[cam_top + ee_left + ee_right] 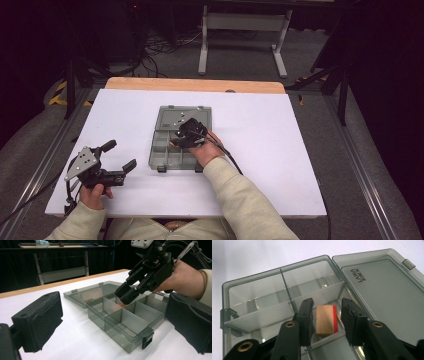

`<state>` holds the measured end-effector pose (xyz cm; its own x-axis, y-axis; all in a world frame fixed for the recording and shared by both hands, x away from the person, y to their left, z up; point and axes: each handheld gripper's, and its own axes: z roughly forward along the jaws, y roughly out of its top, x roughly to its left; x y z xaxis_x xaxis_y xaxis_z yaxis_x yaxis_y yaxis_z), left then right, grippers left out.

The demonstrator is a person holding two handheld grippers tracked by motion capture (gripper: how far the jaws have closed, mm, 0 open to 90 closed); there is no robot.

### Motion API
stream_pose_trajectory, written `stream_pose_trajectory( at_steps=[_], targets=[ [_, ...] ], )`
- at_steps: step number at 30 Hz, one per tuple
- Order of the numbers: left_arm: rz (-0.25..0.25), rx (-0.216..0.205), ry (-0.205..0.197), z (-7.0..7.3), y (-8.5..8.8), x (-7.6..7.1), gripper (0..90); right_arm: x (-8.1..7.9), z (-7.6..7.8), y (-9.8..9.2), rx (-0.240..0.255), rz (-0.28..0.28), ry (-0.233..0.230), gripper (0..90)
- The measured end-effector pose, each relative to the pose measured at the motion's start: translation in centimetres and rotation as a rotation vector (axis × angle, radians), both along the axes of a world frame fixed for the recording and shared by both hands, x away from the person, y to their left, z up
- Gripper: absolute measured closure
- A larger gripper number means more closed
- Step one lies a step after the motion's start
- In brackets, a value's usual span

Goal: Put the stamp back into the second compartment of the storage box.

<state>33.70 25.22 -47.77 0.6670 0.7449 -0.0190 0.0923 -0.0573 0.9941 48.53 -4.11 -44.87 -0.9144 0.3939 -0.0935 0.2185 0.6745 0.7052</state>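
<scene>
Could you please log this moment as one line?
right tongs: astride small wooden block with red edge, gap visible | grey plastic compartment box: lid open | left tongs: open, idle

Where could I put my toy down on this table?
The white table right of the grey box is bare, as is the strip beyond its open lid. It is crowded where the right gripper reaches in.

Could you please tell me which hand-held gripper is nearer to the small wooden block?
The right. The right hand-held gripper reaches into the box, jaws on either side of the block. The left hand-held gripper sits off beside the box, over the table.
</scene>
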Motion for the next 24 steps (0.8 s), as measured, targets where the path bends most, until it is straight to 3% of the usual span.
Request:
stream_pose_trajectory(
  at_steps=[12,18,23,24],
  targets=[
    [0.000,0.000,-0.001,0.0,0.0,0.0,2.3,-0.4,0.8,-0.2,0.025,0.009,-0.027,55.2],
    [0.001,0.000,-0.003,0.0,0.0,0.0,2.3,-1.0,1.9,-0.6,0.071,0.030,-0.071,37.8],
    [-0.001,0.004,-0.005,0.0,0.0,0.0,2.3,-1.5,2.6,-0.8,0.108,0.039,-0.078,29.1],
    [-0.002,0.003,-0.003,0.0,0.0,0.0,2.3,-1.8,2.9,-0.9,0.124,0.040,-0.078,24.1]
  ],
)
